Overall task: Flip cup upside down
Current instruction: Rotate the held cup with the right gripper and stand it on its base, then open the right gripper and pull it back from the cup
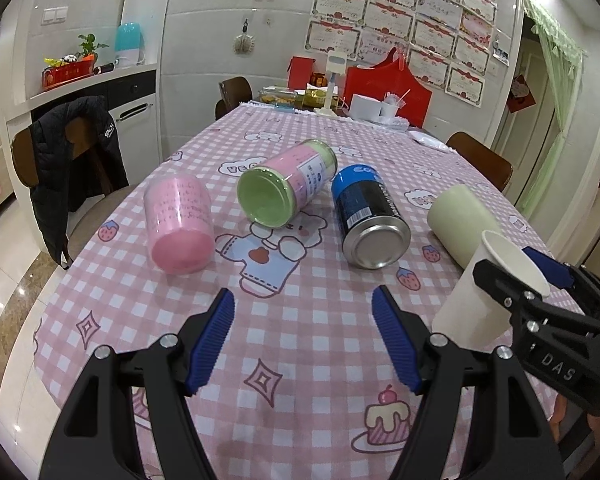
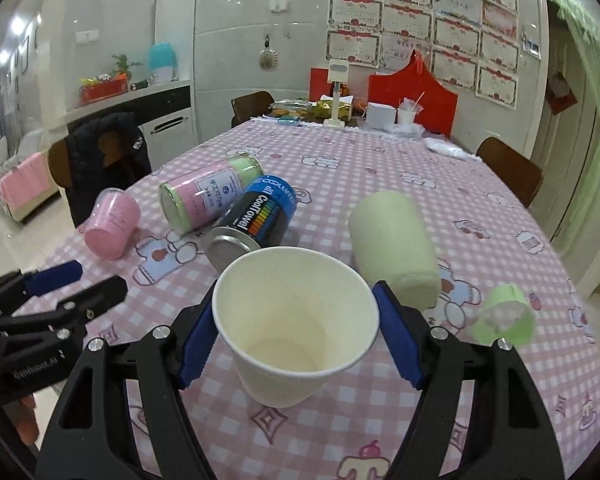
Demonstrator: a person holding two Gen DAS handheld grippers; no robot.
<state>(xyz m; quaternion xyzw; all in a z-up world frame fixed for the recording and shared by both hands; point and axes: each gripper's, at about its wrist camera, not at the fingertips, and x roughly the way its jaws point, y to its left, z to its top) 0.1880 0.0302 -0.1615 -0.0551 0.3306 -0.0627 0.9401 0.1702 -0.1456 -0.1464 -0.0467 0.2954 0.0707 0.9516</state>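
Note:
A white paper cup (image 2: 296, 320) stands mouth up, tilted toward the camera, between the blue pads of my right gripper (image 2: 296, 304). The pads press its rim on both sides. In the left wrist view the same cup (image 1: 480, 300) is at the right, held by the right gripper (image 1: 520, 276). My left gripper (image 1: 304, 312) is open and empty, above the pink checked tablecloth (image 1: 300, 340). It also shows in the right wrist view (image 2: 80, 276) at the left edge.
On the cloth lie a pink cup (image 1: 178, 220), a pink-and-green canister (image 1: 284, 188), a blue-black can (image 1: 368, 216) and a pale green cup (image 1: 460, 220). A small green cup (image 2: 504, 316) lies at the right. Chairs stand around; clutter at the far end.

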